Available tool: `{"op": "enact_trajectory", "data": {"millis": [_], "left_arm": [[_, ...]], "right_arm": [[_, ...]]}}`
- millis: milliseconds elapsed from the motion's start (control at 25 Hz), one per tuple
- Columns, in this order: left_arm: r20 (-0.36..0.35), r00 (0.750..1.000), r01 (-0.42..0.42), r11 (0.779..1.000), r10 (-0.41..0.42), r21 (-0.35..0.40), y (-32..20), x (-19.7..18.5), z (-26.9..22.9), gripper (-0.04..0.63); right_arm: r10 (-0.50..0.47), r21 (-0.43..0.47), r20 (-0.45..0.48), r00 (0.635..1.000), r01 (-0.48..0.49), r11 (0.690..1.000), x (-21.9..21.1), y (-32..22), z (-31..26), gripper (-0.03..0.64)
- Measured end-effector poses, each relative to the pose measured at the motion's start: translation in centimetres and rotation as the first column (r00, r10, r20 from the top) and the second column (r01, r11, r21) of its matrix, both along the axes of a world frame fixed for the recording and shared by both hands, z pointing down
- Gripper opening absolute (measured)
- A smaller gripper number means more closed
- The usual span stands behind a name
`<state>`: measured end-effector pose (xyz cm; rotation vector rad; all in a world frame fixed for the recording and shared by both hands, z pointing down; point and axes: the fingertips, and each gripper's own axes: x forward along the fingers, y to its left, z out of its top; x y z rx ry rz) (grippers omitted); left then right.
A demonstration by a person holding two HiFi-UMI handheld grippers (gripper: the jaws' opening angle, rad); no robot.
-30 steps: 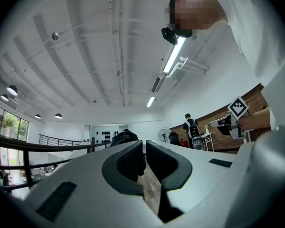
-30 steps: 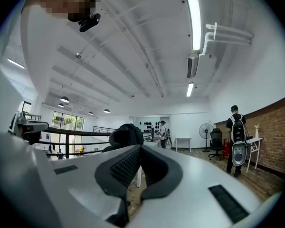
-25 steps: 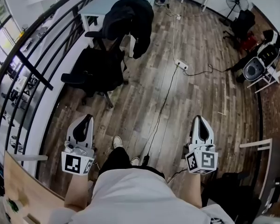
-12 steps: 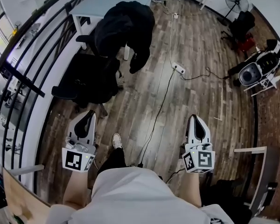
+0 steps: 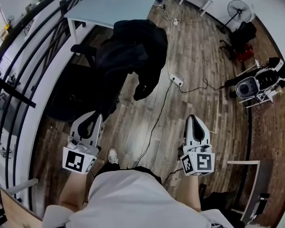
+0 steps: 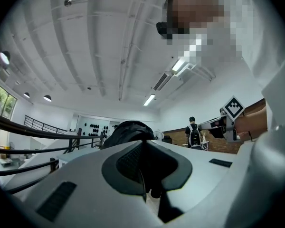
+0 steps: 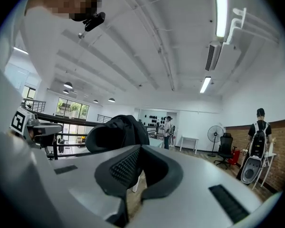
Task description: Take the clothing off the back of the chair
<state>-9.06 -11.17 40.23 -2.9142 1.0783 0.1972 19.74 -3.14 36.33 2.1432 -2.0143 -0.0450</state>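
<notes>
A black jacket (image 5: 133,51) hangs over the back of a black office chair (image 5: 80,96), one sleeve dangling toward the floor. Both grippers are held out level, short of the chair and apart from it. My left gripper (image 5: 90,117) is nearest the chair seat and is shut with nothing in it. My right gripper (image 5: 194,120) is over the wooden floor to the chair's right, also shut and empty. The jacket (image 6: 128,129) rises just beyond the left gripper (image 6: 142,148) in the left gripper view. In the right gripper view the jacket (image 7: 116,132) sits left of the right gripper (image 7: 137,158).
A pale blue table (image 5: 114,4) stands behind the chair and a black railing (image 5: 33,46) runs along the left. A power strip with its cable (image 5: 176,81) lies on the floor between the grippers. A fan (image 5: 240,8) and a machine (image 5: 247,87) stand far right.
The person has walked forward: the chair and jacket have come closer and sit lower in the head view. Both grippers stayed shut and moved along with the body.
</notes>
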Motion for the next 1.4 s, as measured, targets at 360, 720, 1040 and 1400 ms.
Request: {"op": "enact_trajectory", "data": {"millis": [360,720,1040,1400], "left_arm": [[0.0,0.996,-0.086,0.996,0.086,-0.008,-3.7,3.0,-0.4,0.041],[0.011,1.0,0.023,0.999,-0.024,0.047,-5.6,3.9,-2.1,0.041],[0.024,0.987,0.156,0.986,-0.157,0.06,-6.2,3.1,-2.7,0.041],[0.053,0.972,0.225,0.973,-0.228,0.056,-5.1,2.5,-2.9,0.041]], "right_arm": [[0.008,-0.017,0.025,1.0,-0.007,1.0,0.1,-4.4,1.0,0.02],[-0.195,-0.023,0.05,0.979,0.197,0.98,-0.9,-9.8,2.0,0.021],[-0.412,-0.026,-0.041,0.91,0.412,0.911,-3.2,-14.5,0.0,0.127],[-0.51,-0.131,-0.252,0.822,0.494,0.86,-5.8,-21.8,-0.1,0.44]]}}
